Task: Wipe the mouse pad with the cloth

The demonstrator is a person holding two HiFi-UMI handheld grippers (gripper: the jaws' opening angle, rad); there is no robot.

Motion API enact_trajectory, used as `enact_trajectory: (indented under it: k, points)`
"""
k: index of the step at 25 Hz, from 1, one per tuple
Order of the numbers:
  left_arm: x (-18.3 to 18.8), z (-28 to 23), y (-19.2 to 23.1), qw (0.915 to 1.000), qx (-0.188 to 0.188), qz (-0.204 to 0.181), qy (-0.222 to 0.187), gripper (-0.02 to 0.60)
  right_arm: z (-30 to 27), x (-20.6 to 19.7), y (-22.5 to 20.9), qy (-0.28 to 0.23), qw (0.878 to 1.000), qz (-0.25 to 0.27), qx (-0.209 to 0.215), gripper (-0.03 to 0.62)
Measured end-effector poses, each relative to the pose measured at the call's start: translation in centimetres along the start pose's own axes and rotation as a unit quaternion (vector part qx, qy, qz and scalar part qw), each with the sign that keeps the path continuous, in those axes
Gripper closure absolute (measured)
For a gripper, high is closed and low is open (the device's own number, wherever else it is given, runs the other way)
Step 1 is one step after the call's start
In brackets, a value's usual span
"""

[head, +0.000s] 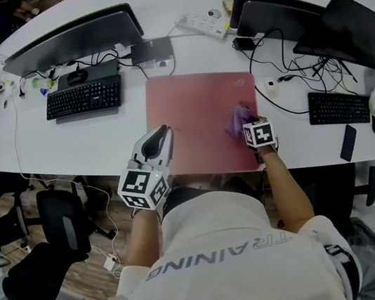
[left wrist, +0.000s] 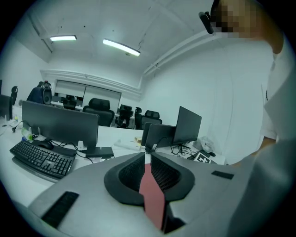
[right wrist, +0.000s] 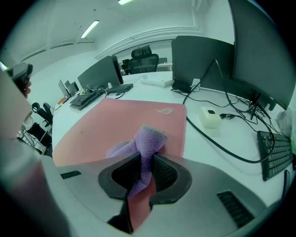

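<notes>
Left gripper (head: 162, 133) lies low at the near-left edge of the mouse pad (head: 194, 105), its jaws drawn together with nothing held. Right gripper (head: 245, 112), forearm reaching straight out, pinches the purple cloth (head: 233, 124) tight, the cloth's loose end on the pad near its right edge. Bare pad stretches left and toward the far edge. Cables (head: 279, 59) and a keyboard (head: 338, 108) crowd the surface (head: 100, 135) beyond the right edge.
</notes>
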State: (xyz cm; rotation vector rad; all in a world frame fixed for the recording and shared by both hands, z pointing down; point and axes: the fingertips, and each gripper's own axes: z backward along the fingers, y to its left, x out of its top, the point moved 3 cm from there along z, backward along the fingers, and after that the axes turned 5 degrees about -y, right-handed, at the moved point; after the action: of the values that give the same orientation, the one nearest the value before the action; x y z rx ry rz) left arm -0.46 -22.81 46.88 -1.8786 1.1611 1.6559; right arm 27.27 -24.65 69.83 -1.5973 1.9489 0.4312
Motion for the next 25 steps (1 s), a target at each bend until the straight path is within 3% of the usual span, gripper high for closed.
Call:
enact_trajectory:
  k: [8, 13, 19, 25]
  points:
    - [-0.9, 0.3, -1.1, 0.9996, 0.027, 0.003, 0.012, 0.548, 1.7, -2.1, -5.6, -0.012, 0.999, -0.025, -0.022, 0.511]
    - [-1.0, 0.9, -1.0, 0.9996, 0.027, 0.006, 0.011, 0.548, 3.5, -2.0, -6.6, -0.028, 0.995, -0.090, -0.037, 0.511]
    - [0.0, 2.1, 1.1, 0.9998, 0.016, 0.009, -0.003, 0.548, 6.2, 1.5, -3.3, -0.087, 0.991, -0.092, -0.030, 0.511]
    - [0.5, 5.4, 5.0, 0.9998, 0.015, 0.012, -0.011, 0.548, 7.3, 5.9, 5.6, -0.146, 0.985, -0.078, 0.039, 0.511]
